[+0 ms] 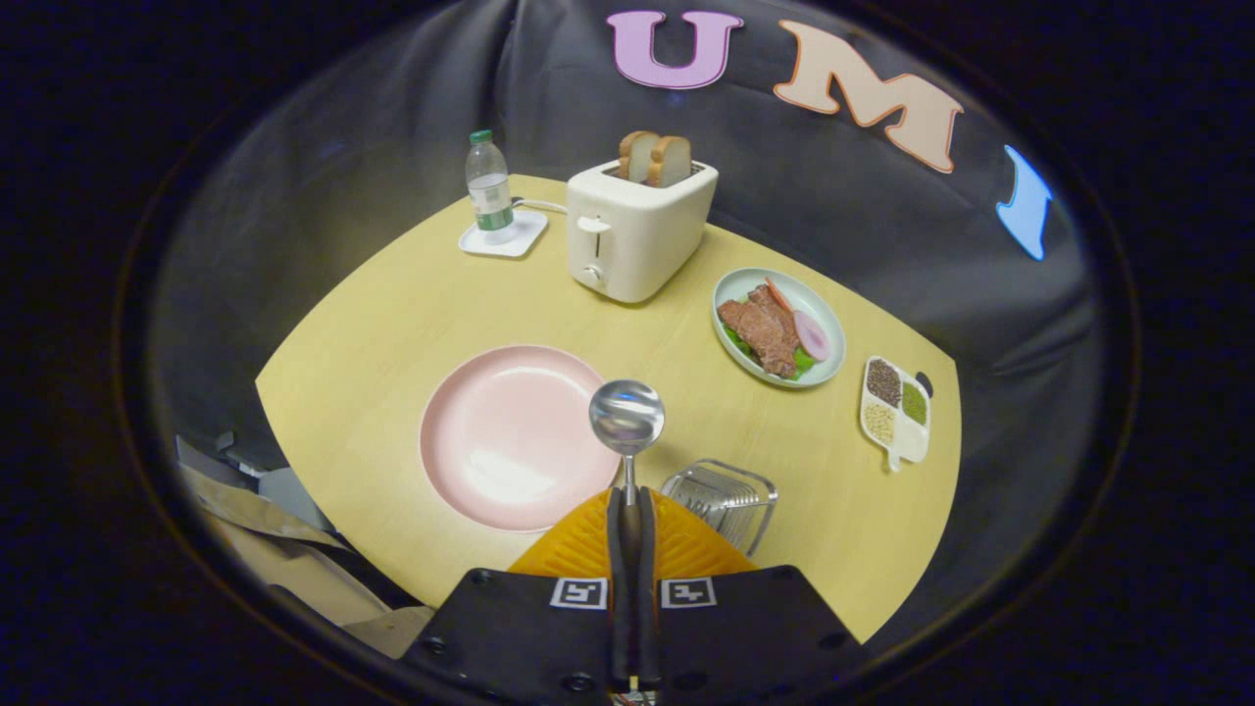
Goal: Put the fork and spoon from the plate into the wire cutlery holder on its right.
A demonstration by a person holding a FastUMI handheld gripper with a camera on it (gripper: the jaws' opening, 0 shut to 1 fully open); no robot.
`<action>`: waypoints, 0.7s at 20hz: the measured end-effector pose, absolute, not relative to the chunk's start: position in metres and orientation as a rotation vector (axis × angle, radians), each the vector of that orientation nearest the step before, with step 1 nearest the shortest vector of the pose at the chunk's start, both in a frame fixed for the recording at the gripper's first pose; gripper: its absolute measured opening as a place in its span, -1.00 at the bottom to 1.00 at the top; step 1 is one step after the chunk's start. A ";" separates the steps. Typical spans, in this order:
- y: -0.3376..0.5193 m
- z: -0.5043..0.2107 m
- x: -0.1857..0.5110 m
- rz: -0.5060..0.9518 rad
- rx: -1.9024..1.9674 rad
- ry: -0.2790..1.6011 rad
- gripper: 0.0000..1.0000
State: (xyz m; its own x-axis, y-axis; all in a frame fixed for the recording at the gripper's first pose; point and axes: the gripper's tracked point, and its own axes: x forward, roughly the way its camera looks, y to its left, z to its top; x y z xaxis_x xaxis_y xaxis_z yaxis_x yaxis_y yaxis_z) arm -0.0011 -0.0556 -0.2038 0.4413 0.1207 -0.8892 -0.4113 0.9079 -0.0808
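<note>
My gripper point(628, 502) is shut on the handle of a metal spoon point(627, 417), whose round bowl sticks up ahead of the orange fingers point(578, 539). The spoon hangs above the right edge of the pink plate point(500, 431), which has nothing on it. The wire cutlery holder point(724, 495) stands just right of the fingers and of the plate. Fork tines point(701, 508) seem to show inside it, partly hidden by the right finger.
A white toaster point(635, 227) with two bread slices stands beyond the plate. A water bottle point(488, 188) on a white coaster is at the far left. A green plate of food point(779, 327) and a divided dish of grains point(895, 409) lie to the right on the yellow table point(373, 324).
</note>
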 end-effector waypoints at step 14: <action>-0.126 -0.208 -0.032 0.339 -0.422 1.235 -0.84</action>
State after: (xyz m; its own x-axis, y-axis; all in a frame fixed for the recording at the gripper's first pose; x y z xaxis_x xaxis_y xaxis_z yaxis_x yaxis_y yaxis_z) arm -0.0316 -0.1261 -0.2078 0.2972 0.0218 -0.9546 -0.4686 0.8744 -0.1259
